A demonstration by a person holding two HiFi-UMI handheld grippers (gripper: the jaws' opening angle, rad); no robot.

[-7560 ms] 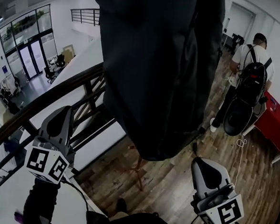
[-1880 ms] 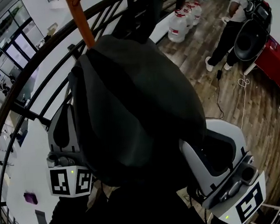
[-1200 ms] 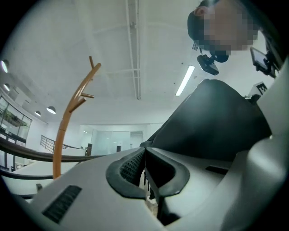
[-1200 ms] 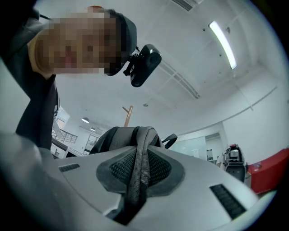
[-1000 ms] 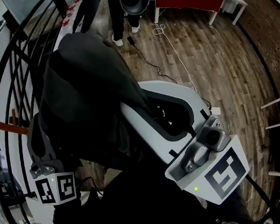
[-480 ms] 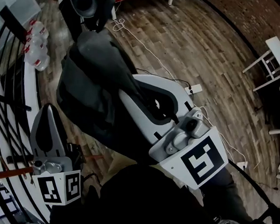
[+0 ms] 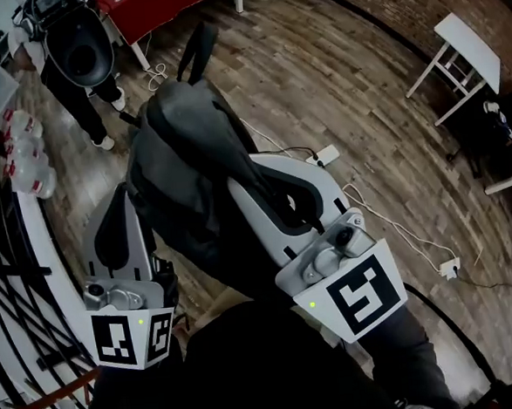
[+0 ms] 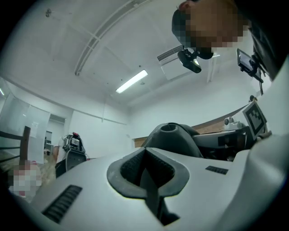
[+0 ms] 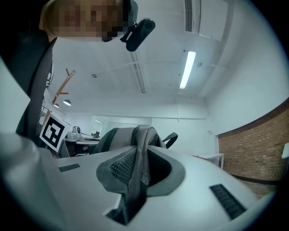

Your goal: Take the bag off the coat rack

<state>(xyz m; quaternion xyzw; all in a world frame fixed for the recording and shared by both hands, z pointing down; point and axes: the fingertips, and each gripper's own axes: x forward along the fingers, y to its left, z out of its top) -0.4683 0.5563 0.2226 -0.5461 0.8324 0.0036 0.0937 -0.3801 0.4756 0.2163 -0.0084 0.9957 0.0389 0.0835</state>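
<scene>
The dark grey backpack (image 7: 188,173) hangs off the coat rack, over the wooden floor in the head view. My right gripper (image 7: 246,187) is under it, shut on the bag's grey mesh strap (image 9: 137,167), which runs down between its jaws. The bag's body (image 9: 119,137) bulges just beyond them. My left gripper (image 7: 121,213) sits beside the bag's left side, jaws together with nothing seen between them (image 8: 146,158); the bag (image 8: 174,137) shows past its tip. The orange wooden coat rack (image 9: 63,85) stands behind, away from the bag.
A black stair railing (image 7: 17,295) curves along the left. A person wearing a backpack (image 7: 75,54) stands by a red table (image 7: 163,5), with water jugs (image 7: 25,154) nearby. A power strip (image 7: 327,157) and cable lie on the floor; a white table (image 7: 468,44) stands at right.
The bag, first hanging high on the rack, is now off it and carried on my right gripper. Over the last second both grippers and the bag swung round towards the room.
</scene>
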